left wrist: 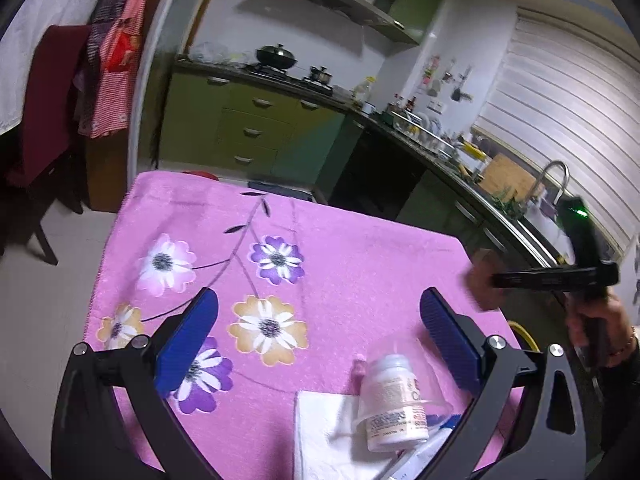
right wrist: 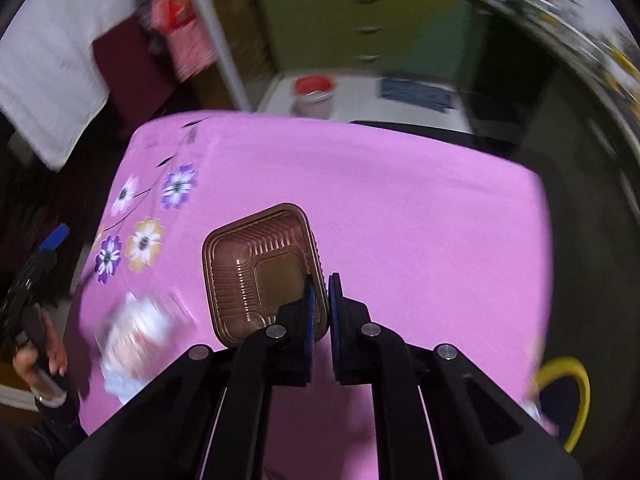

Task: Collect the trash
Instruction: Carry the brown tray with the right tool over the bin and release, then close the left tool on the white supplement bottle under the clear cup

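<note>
Between right gripper [right wrist: 322, 280] fingers, brown tray [right wrist: 256, 268]

In the left wrist view the white folded paper napkin [left wrist: 320, 432] runs off the bottom edge, and print on the white plastic bottle [left wrist: 394, 400] is too small to read. In the right wrist view that clutter is a blur — the brown ribbed plastic tray [right wrist: 256, 272] has its near corner hidden behind a finger.

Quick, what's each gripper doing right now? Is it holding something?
Left gripper: open, holding nothing.
Right gripper: closed on the rim of the brown tray.
</note>
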A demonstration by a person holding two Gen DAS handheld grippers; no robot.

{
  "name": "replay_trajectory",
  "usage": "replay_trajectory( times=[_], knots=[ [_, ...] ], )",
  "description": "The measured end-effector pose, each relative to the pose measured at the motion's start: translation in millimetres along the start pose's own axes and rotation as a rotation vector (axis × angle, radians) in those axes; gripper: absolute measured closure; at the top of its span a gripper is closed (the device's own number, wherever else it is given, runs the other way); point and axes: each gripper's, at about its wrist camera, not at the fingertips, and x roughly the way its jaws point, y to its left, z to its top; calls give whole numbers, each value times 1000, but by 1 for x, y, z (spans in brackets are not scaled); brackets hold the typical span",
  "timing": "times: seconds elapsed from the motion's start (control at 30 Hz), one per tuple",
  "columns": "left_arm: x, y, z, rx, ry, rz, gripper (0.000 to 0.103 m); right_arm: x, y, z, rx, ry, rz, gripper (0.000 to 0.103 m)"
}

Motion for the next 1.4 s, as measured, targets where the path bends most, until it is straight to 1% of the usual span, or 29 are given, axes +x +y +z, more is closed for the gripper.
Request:
replay_trajectory(
  times=[0.03,0.13,0.2,0.3,0.37,0.43,0.47,0.53,0.63,0.73,0.8,0.83,0.93,0.97,1.1,1.2,1.27,1.3,1.33,1.4],
  knots=[
    [1,-4,-1,17,6,-7,7,-14,-16,-13,33,-15,-20,96],
    [1,-15,-3,47,31,-22,7,-59,-80,-63,171,-53,-100,96],
    [-2,-23,-6,67,42,-35,7,-84,-122,-96,263,-66,-160,95],
    [-12,-37,-13,107,57,-38,7,-111,-180,-145,399,-68,-253,96],
    [-19,-46,-19,130,70,-39,7,-117,-217,-175,482,-54,-304,95],
    [-25,-53,-24,147,81,-36,7,-116,-248,-199,551,-32,-333,95],
    [-29,-57,-26,158,86,-33,7,-112,-261,-209,581,-21,-342,95],
    [-36,-64,-30,174,91,-27,7,-100,-280,-221,622,5,-331,95],
    [-45,-74,-35,195,98,-21,7,-73,-290,-227,617,69,-310,95],
    [-48,-80,-39,208,114,-20,7,-55,-291,-225,607,93,-332,95],
    [-49,-86,-43,228,134,-27,7,-49,-292,-227,618,84,-318,76],
    [-49,-89,-46,250,147,-28,7,-48,-292,-228,622,80,-317,60],
    [-48,-97,-54,312,177,-26,7,-56,-285,-228,594,49,-390,58],
    [-47,-99,-59,335,191,-22,7,-60,-282,-229,591,35,-398,58],
    [-47,-101,-72,374,209,18,7,-80,-265,-231,575,-29,-385,58],
    [-47,-99,-76,358,215,23,9,-86,-247,-232,547,-51,-376,58],
    [-45,-97,-78,349,219,17,19,-85,-237,-229,533,-58,-355,58],
    [-44,-97,-77,345,222,15,30,-85,-231,-228,522,-64,-342,58],
    [-41,-95,-77,336,231,11,39,-87,-226,-227,513,-67,-337,58],
    [-33,-93,-77,328,249,7,48,-88,-216,-223,490,-71,-320,58]
  ],
)
